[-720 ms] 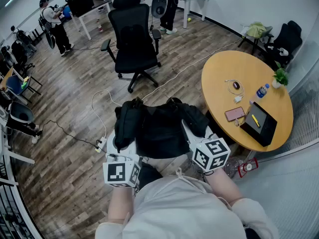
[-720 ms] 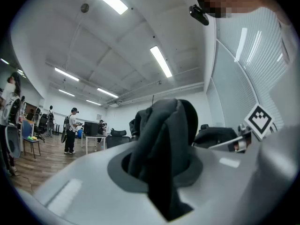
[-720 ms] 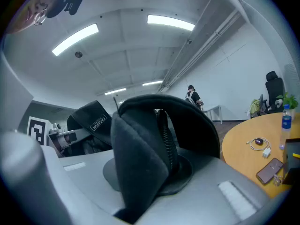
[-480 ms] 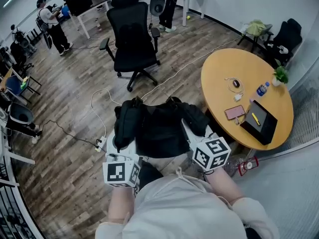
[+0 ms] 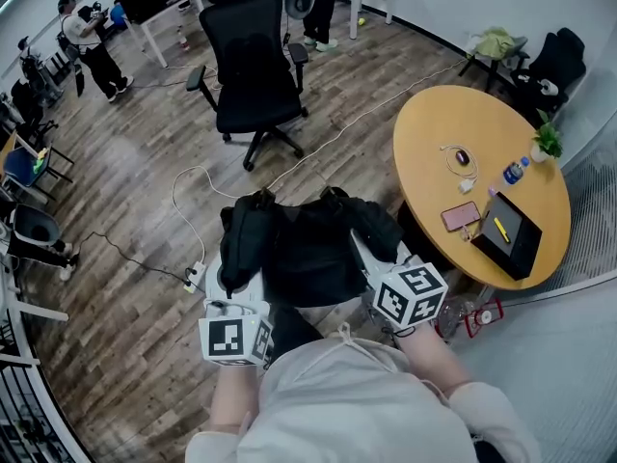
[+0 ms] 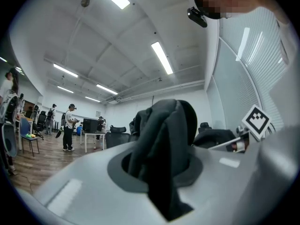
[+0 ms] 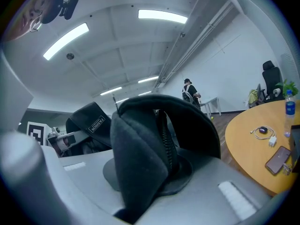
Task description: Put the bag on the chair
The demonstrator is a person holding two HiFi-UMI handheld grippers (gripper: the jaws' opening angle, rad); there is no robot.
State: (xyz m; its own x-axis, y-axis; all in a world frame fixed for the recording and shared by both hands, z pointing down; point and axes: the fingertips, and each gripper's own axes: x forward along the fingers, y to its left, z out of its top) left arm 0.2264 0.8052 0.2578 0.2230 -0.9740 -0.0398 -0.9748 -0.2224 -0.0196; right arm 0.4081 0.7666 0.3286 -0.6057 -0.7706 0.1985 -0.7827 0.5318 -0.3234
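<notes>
I hold a black bag [image 5: 310,244] in the air in front of me, carried between both grippers. My left gripper [image 5: 234,276] is shut on a fold of the bag's dark fabric [image 6: 161,149] at its left side. My right gripper [image 5: 371,258] is shut on the bag's padded edge with a zipper [image 7: 154,146] at its right side. A strap with a label [image 7: 91,123] shows behind in the right gripper view. The black office chair [image 5: 249,66] stands on the wooden floor ahead, well beyond the bag, with its seat bare.
A round wooden table [image 5: 482,177] stands to the right with a laptop [image 5: 508,234], a phone [image 5: 460,217] and a bottle [image 5: 512,173]. White cables [image 5: 198,196] and a power strip [image 5: 196,276] lie on the floor. People stand by desks [image 5: 145,8] at the far back.
The view has shifted slightly forward, and the chair sits a little higher and further left in the head view. The bag stays gripped on both sides.
</notes>
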